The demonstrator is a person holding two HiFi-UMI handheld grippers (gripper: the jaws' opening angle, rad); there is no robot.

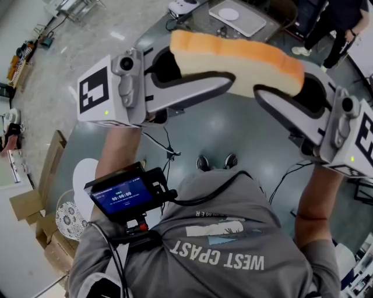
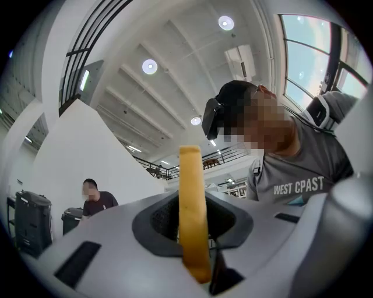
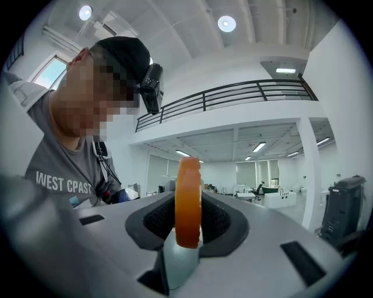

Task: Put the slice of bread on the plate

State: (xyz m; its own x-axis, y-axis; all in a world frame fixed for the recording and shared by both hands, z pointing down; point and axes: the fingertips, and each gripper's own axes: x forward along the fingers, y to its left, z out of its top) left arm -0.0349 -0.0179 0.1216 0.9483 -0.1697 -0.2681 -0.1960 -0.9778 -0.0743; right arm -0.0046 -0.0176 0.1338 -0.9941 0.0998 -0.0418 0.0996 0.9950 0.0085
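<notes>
A slice of bread [image 1: 236,55], pale with an orange-brown crust, hangs level in the air close under the head camera. My left gripper [image 1: 228,81] is shut on its left part and my right gripper [image 1: 261,93] on its right end. In the left gripper view the slice [image 2: 192,215] stands edge-on between the grey jaws of the left gripper [image 2: 196,238]. The right gripper view shows its crust [image 3: 188,201] clamped the same way in the right gripper [image 3: 186,230]. A white plate [image 1: 83,177] and a patterned plate [image 1: 70,220] lie far below at the lower left.
Cardboard boxes [image 1: 46,174] lie beside the plates at the left. A phone [image 1: 125,195] is mounted on the person's chest, with cables trailing from it. A table with a white device [image 1: 236,14] and a standing person [image 1: 335,23] are at the top.
</notes>
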